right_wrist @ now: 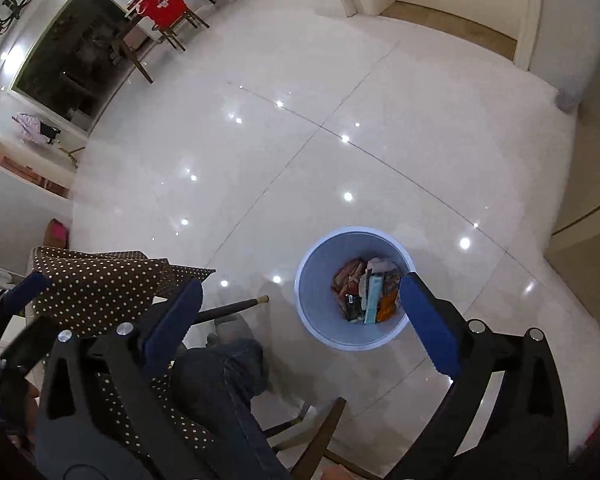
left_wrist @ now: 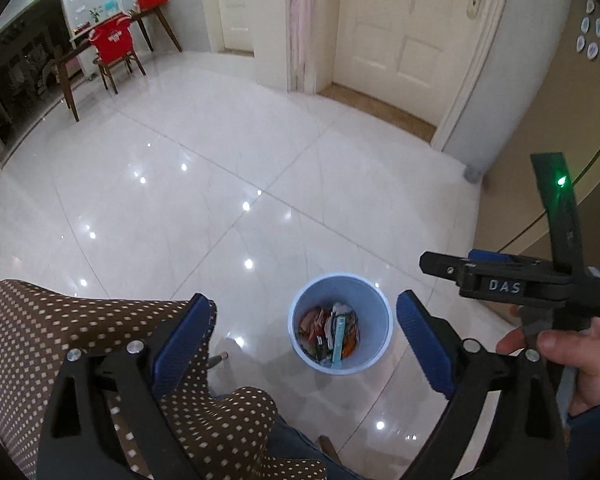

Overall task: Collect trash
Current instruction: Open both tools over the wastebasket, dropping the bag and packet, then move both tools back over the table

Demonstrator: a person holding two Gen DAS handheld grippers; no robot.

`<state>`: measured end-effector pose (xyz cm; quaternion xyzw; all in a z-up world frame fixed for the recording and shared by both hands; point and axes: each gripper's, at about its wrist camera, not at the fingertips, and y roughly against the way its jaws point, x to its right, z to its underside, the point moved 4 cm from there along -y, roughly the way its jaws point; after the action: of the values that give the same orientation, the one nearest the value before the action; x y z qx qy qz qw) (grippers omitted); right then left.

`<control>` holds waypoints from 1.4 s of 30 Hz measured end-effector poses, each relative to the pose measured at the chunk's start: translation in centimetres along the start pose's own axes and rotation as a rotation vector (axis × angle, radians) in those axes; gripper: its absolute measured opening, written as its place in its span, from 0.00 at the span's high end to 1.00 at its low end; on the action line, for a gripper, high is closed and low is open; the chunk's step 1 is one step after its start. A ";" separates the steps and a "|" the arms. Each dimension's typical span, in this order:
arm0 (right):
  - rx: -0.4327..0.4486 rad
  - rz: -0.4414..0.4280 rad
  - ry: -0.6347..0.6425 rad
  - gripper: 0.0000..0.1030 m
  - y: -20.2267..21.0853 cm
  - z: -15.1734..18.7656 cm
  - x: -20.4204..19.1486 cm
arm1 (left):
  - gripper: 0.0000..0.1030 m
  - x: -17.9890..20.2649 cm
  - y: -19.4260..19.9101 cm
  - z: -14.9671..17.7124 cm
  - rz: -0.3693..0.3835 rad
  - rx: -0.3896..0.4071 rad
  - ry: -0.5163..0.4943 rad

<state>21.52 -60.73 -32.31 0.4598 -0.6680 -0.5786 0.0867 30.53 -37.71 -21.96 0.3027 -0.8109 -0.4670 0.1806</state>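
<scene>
Bin: the pale blue trash bin [left_wrist: 340, 322] stands on the glossy white floor [left_wrist: 228, 184], low in the frame and a little right of centre in both wrist views.
Trash: wrappers and small packets [right_wrist: 366, 290] lie together at the bottom of the bin; I cannot tell each piece apart.
Risk, first: no loose trash shows on the floor in these views, so I think the next piece is elsewhere, and the hands may search wrongly if they turn too fast away from the bin.
Risk, second: the dotted brown cloth [left_wrist: 60, 340] hangs at the lower left, just beside the left finger; a jaw that closes carelessly can catch it and pull it down.
Risk, third: a dark chair leg [right_wrist: 228, 310] and the person's knee [right_wrist: 224, 368] are near the bin, so a low reach can knock the bin over and spill the trash.
Left gripper [left_wrist: 300, 336]: the jaws stand wide apart, nothing is between the blue pads, and the bin shows through the gap, well below.
Right gripper [right_wrist: 300, 316]: the jaws are also wide and empty; its right pad overlaps the bin's rim in the picture, but I judge it is above it, not touching.
Task state: probably a drop is finished.
</scene>
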 end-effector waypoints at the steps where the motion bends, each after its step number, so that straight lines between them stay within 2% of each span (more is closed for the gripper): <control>1: 0.005 0.000 0.004 0.06 0.2 0.0 -0.4 | 0.10 -0.2 0.7 0.1 -0.003 0.014 0.002; 9: 0.069 -0.018 0.053 0.06 3.0 -0.2 -4.5 | 0.10 -1.9 4.6 0.9 -0.025 0.108 0.050; 16: 0.112 -0.021 0.132 0.06 4.9 0.0 -9.3 | 0.10 -5.5 8.4 2.3 -0.049 0.172 0.135; 23: 0.152 -0.025 0.224 0.06 6.5 0.9 -14.8 | 0.10 -10.5 11.8 4.9 -0.096 0.226 0.272; 30: 0.176 -0.062 0.356 0.06 7.2 2.7 -22.4 | 0.10 -16.8 15.5 8.5 -0.185 0.279 0.405; 37: 0.171 -0.123 0.478 0.06 6.7 4.8 -30.3 | 0.10 -22.7 18.1 12.8 -0.272 0.296 0.527; 39: 0.164 -0.146 0.525 0.06 6.4 5.8 -33.0 | 0.10 -24.1 18.6 14.0 -0.303 0.296 0.550; 42: 0.155 -0.172 0.580 0.06 5.9 7.5 -36.4 | 0.10 -26.8 19.8 16.4 -0.394 0.308 0.607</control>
<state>34.13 -30.08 -14.45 0.6658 -0.6161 -0.3759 0.1892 34.86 -1.84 -13.27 0.6003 -0.7077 -0.2548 0.2717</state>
